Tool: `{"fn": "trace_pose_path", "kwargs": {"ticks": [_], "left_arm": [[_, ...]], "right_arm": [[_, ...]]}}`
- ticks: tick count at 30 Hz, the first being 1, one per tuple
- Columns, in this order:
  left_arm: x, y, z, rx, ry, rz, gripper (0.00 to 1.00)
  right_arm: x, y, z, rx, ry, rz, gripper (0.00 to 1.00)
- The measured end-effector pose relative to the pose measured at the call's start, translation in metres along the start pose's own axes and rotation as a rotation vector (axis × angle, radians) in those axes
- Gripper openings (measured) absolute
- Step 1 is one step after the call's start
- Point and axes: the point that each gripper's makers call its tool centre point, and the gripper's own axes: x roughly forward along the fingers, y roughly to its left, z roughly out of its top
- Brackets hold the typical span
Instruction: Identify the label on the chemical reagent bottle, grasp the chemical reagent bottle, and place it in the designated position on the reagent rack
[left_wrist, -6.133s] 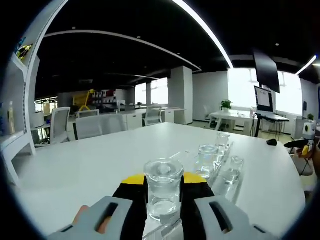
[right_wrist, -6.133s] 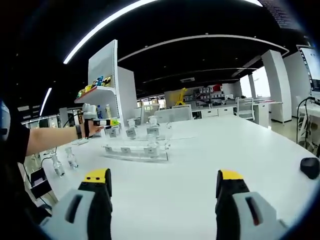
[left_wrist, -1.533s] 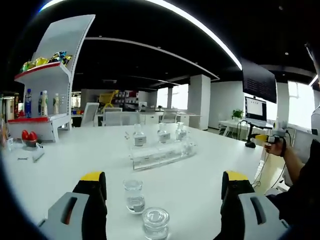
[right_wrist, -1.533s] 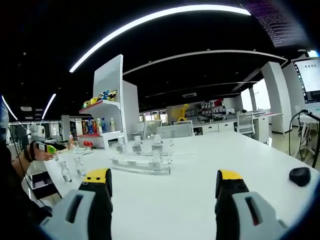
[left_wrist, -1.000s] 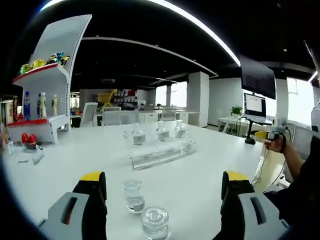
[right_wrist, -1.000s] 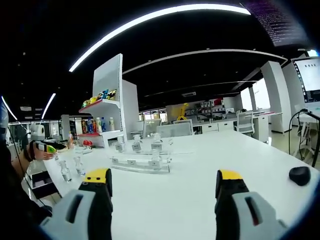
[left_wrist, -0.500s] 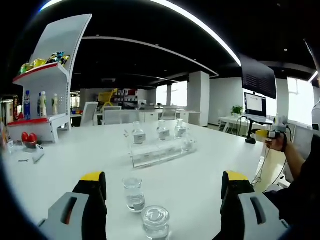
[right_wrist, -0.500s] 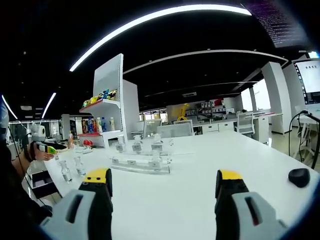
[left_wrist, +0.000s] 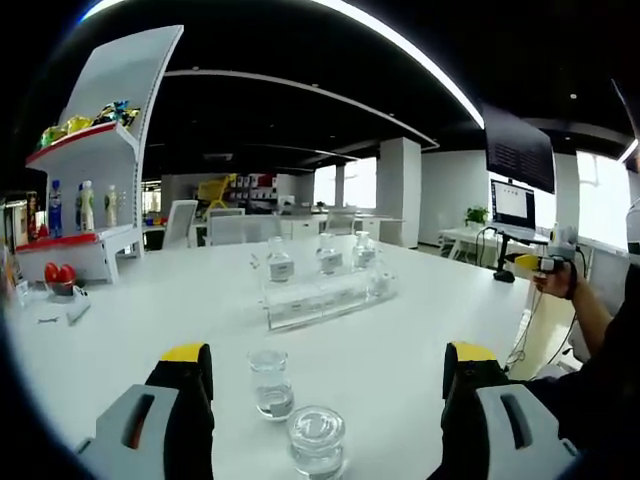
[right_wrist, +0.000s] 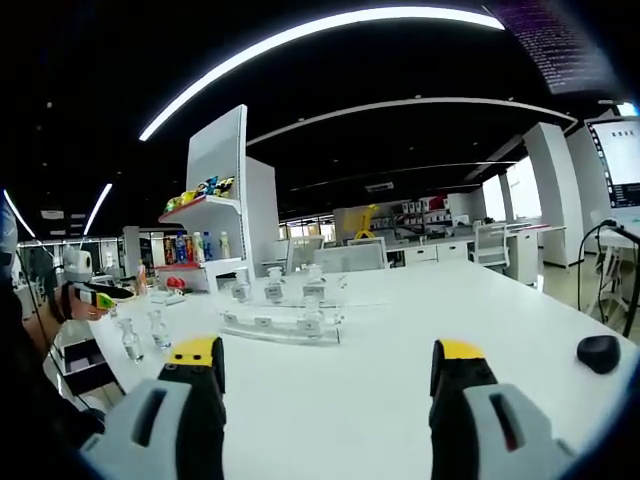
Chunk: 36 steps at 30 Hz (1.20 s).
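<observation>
In the left gripper view the left gripper (left_wrist: 320, 375) hangs with its jaws spread wide and nothing between them, and just ahead two glass reagent bottles (left_wrist: 317, 442) stand free on the white table (left_wrist: 140, 320), one behind the other. Farther on sits the clear reagent rack (left_wrist: 325, 300) with labelled bottles standing in it. In the right gripper view the right gripper (right_wrist: 325, 370) is likewise spread and empty above the table, the rack lies ahead to the left, and a black mouse (right_wrist: 600, 353) rests far right.
</observation>
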Motion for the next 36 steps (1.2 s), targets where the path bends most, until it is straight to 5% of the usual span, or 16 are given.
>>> {"fn": "trace_pose_path", "kwargs": {"ticks": [18,28,36], "left_arm": [[-0.003,0.005,0.006,0.027,0.000,0.015,0.95],[0.001,0.034,0.017,0.036,-0.017,0.081,0.95],[0.017,0.056,0.012,0.065,0.024,0.092,0.95]], "right_arm": [[0.000,0.001,-0.002,-0.001,0.003,0.002,0.81],[0.006,0.006,-0.010,-0.001,0.020,0.014,0.80],[0.002,0.000,-0.008,0.000,0.017,0.000,0.80]]}}
